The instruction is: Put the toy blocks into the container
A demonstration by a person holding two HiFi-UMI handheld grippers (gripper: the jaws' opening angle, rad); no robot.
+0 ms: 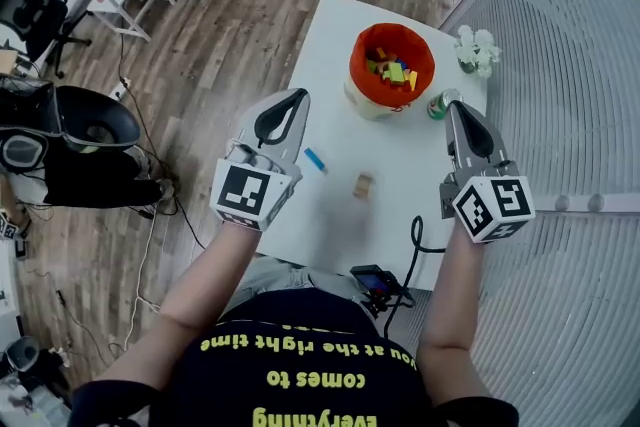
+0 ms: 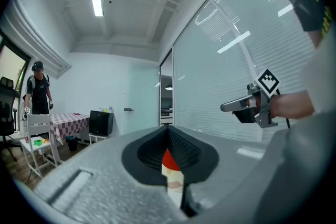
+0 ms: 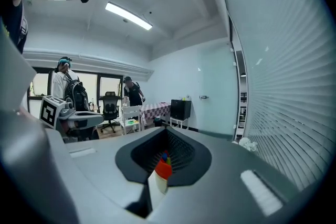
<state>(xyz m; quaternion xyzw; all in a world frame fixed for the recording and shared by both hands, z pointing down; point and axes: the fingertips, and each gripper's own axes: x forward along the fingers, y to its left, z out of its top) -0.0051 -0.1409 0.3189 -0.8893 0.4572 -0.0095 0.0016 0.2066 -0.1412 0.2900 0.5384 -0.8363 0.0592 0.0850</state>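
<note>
White table (image 1: 325,55) carries everything here. Over its left edge hangs the left gripper (image 1: 296,95), jaws pressed together on nothing. The thin slit between them, in that gripper's own view, shows only a sliver of the orange container (image 1: 391,65).

At 5 o'clock from those tips a blue block (image 1: 316,160) lies flat on the table, its long axis running from 11 to 5 o'clock. At 4 o'clock from it, a tan block (image 1: 364,185) is too blurred to make out its faces; its longer side seems to run 12 to 6.

At 12 o'clock from the tan block the container stands upright, mouth up. It holds a jumble of coloured blocks (image 1: 393,70) whose separate shapes cannot be told.

At the container's 4 o'clock the right gripper (image 1: 452,107), jaws likewise closed and empty, overlaps a small green-topped jar (image 1: 436,105).
</note>
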